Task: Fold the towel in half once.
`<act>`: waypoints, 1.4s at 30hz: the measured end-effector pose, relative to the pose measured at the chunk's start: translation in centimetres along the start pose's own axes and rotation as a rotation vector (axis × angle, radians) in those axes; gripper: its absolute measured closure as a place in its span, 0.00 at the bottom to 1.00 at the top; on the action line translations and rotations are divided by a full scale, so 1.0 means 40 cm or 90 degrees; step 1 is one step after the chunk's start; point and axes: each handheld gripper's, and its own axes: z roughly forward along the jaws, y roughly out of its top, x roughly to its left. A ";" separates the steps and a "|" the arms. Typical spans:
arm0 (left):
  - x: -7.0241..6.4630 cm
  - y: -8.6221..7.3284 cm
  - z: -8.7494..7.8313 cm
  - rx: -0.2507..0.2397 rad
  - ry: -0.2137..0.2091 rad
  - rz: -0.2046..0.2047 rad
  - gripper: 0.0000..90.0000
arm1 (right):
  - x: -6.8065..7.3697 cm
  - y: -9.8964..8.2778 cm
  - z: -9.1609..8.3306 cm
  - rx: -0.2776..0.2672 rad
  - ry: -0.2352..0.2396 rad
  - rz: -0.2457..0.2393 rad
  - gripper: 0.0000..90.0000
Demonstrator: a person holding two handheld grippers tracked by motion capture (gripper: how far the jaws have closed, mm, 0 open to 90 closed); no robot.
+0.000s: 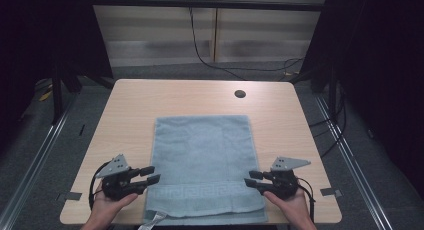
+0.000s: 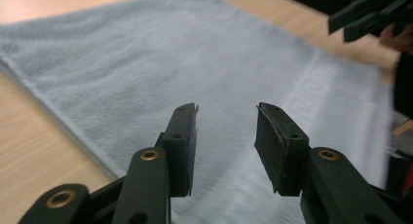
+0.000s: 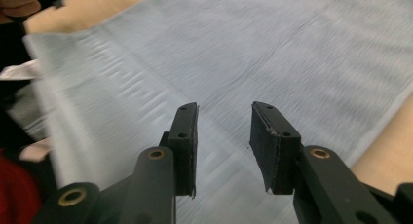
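Terry cloth, pale blue-grey, is what I have to work with: a towel (image 1: 204, 165) spread flat on the wooden table (image 1: 130, 105), its near hem with the woven key-pattern band lying along my edge and a small white tag hanging over it.

Starting at the left, my left gripper (image 1: 149, 174) hovers just beside the towel's left edge near the lower corner. In the left gripper view its jaws stand parted with nothing between the pads, only towel beneath them.

Across the cloth in the middle, I see no wrinkles. I judge it soft and limp, light, not slippery, and sure to sag wherever it isn't held.

At the right, my right gripper (image 1: 252, 178) sits at the towel's right edge beside the other near corner, jaws likewise spread and empty.

I would pinch the two near corners on the thicker hem band, one in each gripper, so the fabric lifts evenly instead of bunching.
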 end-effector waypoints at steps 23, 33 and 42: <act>0.168 0.032 0.196 0.089 0.070 -0.038 0.65 | -0.134 0.067 0.194 0.081 -0.065 0.021 0.67; 0.132 0.010 0.175 0.094 0.048 -0.024 0.62 | -0.086 0.027 0.156 0.081 -0.054 0.010 0.67; 0.091 -0.001 0.157 0.116 0.033 -0.011 0.61 | -0.045 0.011 0.128 0.111 -0.046 0.012 0.67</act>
